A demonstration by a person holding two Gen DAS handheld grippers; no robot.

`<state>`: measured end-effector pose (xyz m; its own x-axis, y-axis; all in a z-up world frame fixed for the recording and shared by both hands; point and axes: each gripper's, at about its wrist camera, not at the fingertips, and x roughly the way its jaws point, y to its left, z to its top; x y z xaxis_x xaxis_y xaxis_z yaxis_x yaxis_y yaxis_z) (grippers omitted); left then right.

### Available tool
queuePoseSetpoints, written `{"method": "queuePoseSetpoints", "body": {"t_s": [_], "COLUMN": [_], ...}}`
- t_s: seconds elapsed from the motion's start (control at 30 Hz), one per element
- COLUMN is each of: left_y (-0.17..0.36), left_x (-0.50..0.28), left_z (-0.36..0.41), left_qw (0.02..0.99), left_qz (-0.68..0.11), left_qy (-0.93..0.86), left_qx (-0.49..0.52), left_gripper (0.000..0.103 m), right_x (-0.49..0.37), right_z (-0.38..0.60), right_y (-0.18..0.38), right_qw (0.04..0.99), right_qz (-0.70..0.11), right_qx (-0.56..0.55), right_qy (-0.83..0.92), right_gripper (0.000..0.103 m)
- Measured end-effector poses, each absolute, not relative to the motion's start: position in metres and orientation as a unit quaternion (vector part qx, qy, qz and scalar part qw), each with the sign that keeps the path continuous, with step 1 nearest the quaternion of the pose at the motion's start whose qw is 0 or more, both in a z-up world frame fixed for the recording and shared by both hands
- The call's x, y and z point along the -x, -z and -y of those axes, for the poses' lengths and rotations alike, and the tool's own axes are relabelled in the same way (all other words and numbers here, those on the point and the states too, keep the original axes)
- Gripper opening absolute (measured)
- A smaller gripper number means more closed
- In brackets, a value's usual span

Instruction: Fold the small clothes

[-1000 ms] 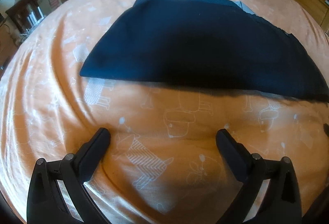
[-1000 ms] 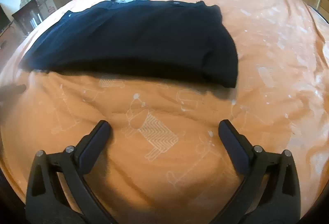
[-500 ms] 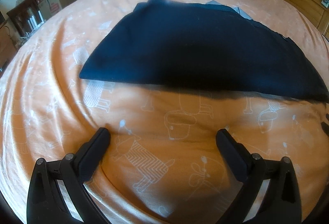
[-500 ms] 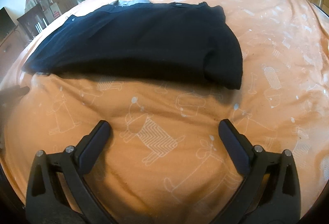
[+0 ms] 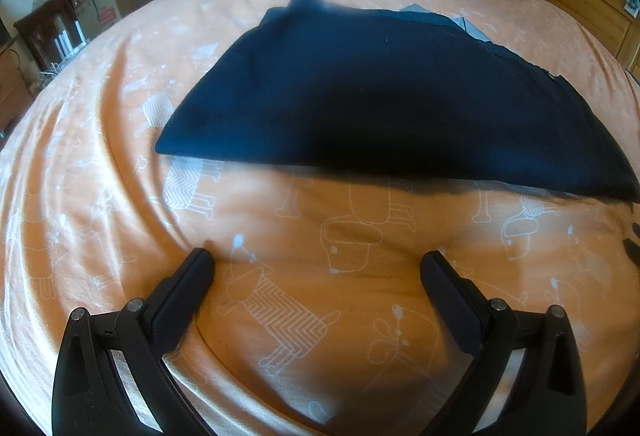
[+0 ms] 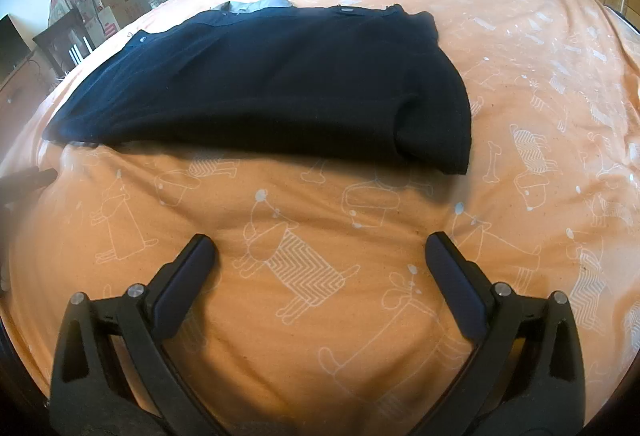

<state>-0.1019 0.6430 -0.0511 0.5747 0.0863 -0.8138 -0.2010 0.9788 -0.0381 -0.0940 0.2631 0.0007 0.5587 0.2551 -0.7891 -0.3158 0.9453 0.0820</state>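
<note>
Dark navy knitted garment lying flat on the orange cartoon-printed bedsheet, just ahead of both black two-finger grippers, with a pale grey collar peeking out at its far edge. Left gripper and right gripper both spread wide and empty, hovering over bare sheet short of the near hem, probably lined up to pinch that edge for a fold. Plenty of open sheet beyond and to either side for carrying the hem across.
</note>
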Motion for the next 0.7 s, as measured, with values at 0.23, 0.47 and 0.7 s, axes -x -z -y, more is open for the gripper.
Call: {"method": "queuePoseSetpoints", "body": {"t_s": [0.23,0.47,0.7], "left_y": [0.051,0.049,0.016], "left_x": [0.102,0.101,0.115], "left_z": [-0.644,-0.646,-0.695], "left_qw": [0.886,0.883,0.865], "left_qz": [-0.453,-0.458,-0.391], "left_qy": [-0.081,-0.077,0.023], "left_qx": [0.063,0.069,0.314], "left_gripper": [0.103,0.103,0.093], "right_x": [0.094,0.095,0.097], "right_z": [-0.263,-0.264,-0.266], "right_y": [-0.001,-0.001,-0.002], "right_qw": [0.882,0.883,0.884], "right_qz": [-0.441,-0.439,-0.439], "right_qx": [0.034,0.037,0.041], "right_qy": [-0.162,-0.159,-0.154], "right_gripper": [0.103,0.103,0.103]}}
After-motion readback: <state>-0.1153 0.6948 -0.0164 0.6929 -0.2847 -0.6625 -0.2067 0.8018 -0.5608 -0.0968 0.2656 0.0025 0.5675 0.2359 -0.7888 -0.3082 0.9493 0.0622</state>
